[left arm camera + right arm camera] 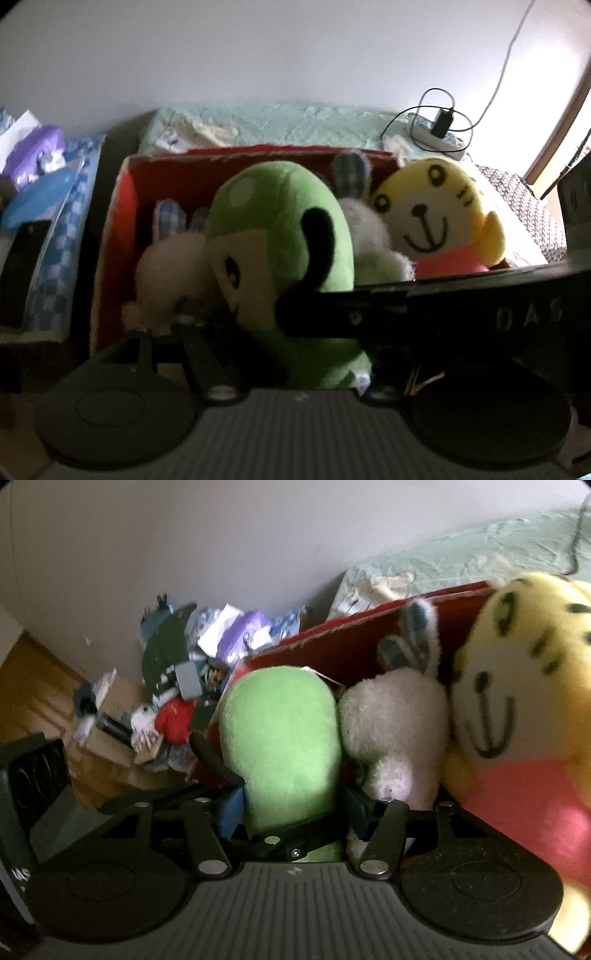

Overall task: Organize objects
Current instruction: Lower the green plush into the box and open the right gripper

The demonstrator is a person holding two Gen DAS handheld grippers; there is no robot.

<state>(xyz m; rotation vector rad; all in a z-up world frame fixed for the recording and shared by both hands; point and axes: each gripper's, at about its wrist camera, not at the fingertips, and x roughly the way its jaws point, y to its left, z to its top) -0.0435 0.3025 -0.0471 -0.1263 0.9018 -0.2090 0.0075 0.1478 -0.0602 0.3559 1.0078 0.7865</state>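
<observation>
Right gripper (291, 805) pinches the green plush (280, 734), blue pads (231, 812) pressed on both its sides. Left gripper (280, 332) has the same plush (280, 236) between its fingers too, though whether those pads press on it I can't tell. The plush sits in the red box (110, 236), white plush (388, 731) touching it, yellow plush (436, 214) beyond.

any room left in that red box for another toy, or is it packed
The red box is mostly packed: the green plush, white plush and yellow plush press together across it. The only visible gap is a strip along the left wall, behind the white plush. Left of the box is a crowded pile of clutter.
</observation>
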